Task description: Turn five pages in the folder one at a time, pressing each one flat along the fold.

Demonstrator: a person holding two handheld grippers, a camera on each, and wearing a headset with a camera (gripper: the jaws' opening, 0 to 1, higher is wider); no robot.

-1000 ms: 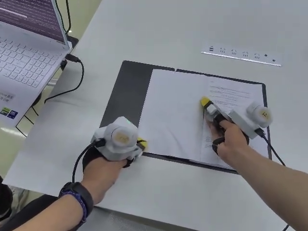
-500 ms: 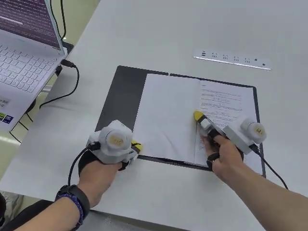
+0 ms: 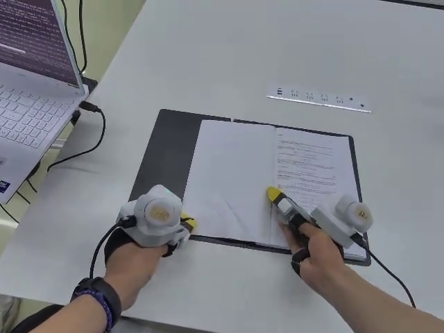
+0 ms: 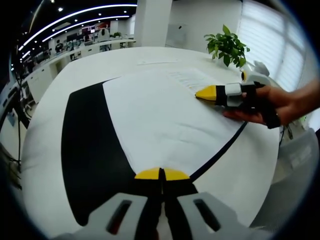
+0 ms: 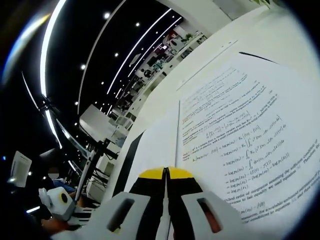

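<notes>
Right gripper [image 3: 274,195]: jaws clenched tip to tip, nothing held between them. The yellow tip bears on the fold [image 3: 272,156] of the open folder [image 3: 166,149], lower centre of the head view.

Change noted: over the last second the tip has travelled down the fold, from the upper half of the crease to a point close to the folder's lower edge. The camera has also shifted, so the travel is read against the folder itself, not against the frame.

Left gripper [image 3: 186,223]: jaws likewise clenched and empty. It remains at the folder's lower left, at the bottom edge of the blank page [image 3: 229,173], where white paper meets black cover.

The blank page lies flat left of the fold and the printed page [image 3: 312,166] lies right of it. The folder sits open on the desk [image 3: 208,62], well apart from the laptop [image 3: 28,90] at upper left and the power strip [image 3: 322,99] above.

Judgement: the pressing stroke on this page is nearly complete. The next page on the right is not yet lifted. How many pages are done cannot be told.
</notes>
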